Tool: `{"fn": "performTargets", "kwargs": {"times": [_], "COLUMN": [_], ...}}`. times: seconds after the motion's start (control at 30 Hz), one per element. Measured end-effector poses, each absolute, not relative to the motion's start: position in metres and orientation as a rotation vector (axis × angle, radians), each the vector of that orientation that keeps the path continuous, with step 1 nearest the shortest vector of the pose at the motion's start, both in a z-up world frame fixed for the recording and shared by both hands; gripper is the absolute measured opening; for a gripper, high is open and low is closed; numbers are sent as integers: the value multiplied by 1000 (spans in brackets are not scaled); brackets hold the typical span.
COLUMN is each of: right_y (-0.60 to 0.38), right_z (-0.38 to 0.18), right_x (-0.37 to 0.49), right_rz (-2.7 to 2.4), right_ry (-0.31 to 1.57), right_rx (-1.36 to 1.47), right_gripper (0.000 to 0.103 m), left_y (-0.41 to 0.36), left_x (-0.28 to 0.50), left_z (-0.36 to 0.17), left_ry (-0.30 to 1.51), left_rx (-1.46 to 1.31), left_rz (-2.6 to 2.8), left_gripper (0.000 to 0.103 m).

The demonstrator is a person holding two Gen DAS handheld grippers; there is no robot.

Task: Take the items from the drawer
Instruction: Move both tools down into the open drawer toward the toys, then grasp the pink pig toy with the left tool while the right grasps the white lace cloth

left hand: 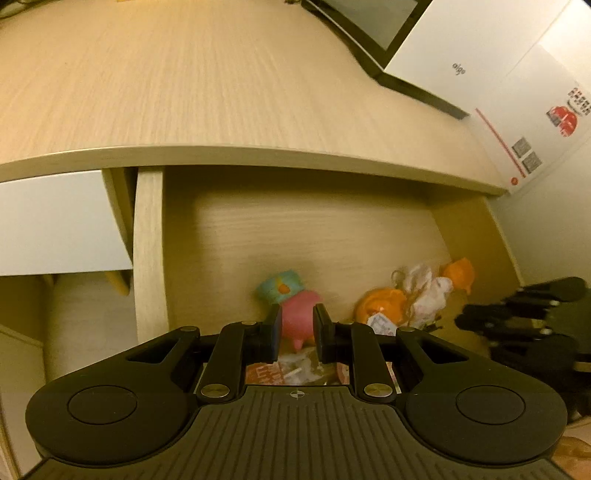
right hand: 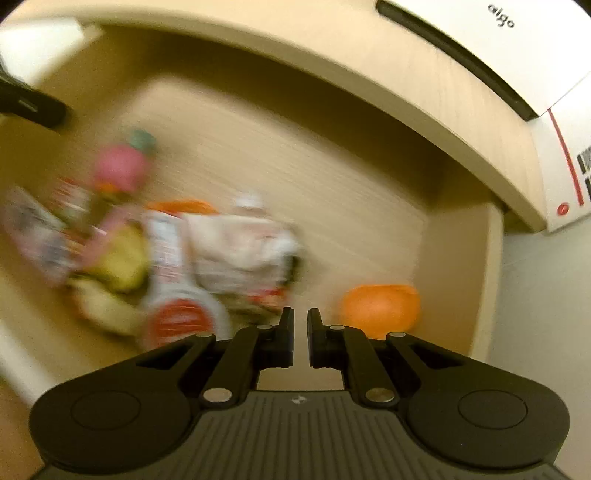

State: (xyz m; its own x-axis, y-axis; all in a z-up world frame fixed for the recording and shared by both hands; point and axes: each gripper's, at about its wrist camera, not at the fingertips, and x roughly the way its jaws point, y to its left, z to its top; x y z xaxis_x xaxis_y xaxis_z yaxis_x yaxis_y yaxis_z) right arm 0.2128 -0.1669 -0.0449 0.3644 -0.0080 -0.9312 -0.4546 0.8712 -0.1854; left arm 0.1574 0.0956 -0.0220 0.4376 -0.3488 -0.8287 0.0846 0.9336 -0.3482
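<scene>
The open drawer sits under the edge of the light wooden tabletop, and both claws point down into it.

The left claw has its two pads on either side of a pink toy, which lies near the middle of the drawer floor. The pads seem to touch the toy's sides, so the claw looks clamped on it, with only a narrow gap kept by the toy itself. Just behind the pink toy there is a small turquoise piece with an orange spot. Below the pads some printed packets lie on the drawer floor.

To the right in the left wrist view an orange toy lies beside a white crumpled bundle, and another orange piece is behind the bundle, near the drawer's right wall.

The right claw is together, with only a thin slit between its fingers and nothing in it. Its view is much blurred. An orange round thing lies just to the right of its tips, apart from them.

On the tabletop at the right stands a white box with a dark tray-like thing next to it.
</scene>
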Motion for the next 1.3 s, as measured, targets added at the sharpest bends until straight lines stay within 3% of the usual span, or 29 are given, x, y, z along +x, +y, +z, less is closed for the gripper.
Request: {"fn": "performTargets", "kwargs": {"times": [0.03,0.17,0.2,0.4,0.93,0.97,1.0,1.03,1.3], "right_y": [-167,-160,-162,-163,-171,-175,-175,-177,-176], "right_z": [-37,-28,-23,-3,-38,-41,-41,-46,-47], "right_x": [213,173,167,164,190,191,191,191,188], "right_rz": [313,276,243,227,190,195,195,185,188], "right_ry": [1160,1093,1051,983,958,973,973,988,989], "right_rx": [-412,-270,-236,-188,-149,-139,-139,-133,-132], "right_gripper": [9,46,47,52,55,56,56,56,56], "left_y": [96,95,95,87,37,37,37,34,31], "left_x": [157,156,157,168,201,203,205,206,203], "left_z": [-22,-25,-27,-39,-60,-60,-63,-68,-81], "left_ry": [1088,1098,1108,1160,1172,1179,1204,1246,1291], "left_rx": [-266,-249,-243,-219,-116,-117,-124,-147,-185], "left_rz": [-269,-243,-232,-181,-167,-172,-184,-205,-241], "left_gripper": [20,20,20,20,26,33,51,54,53]}}
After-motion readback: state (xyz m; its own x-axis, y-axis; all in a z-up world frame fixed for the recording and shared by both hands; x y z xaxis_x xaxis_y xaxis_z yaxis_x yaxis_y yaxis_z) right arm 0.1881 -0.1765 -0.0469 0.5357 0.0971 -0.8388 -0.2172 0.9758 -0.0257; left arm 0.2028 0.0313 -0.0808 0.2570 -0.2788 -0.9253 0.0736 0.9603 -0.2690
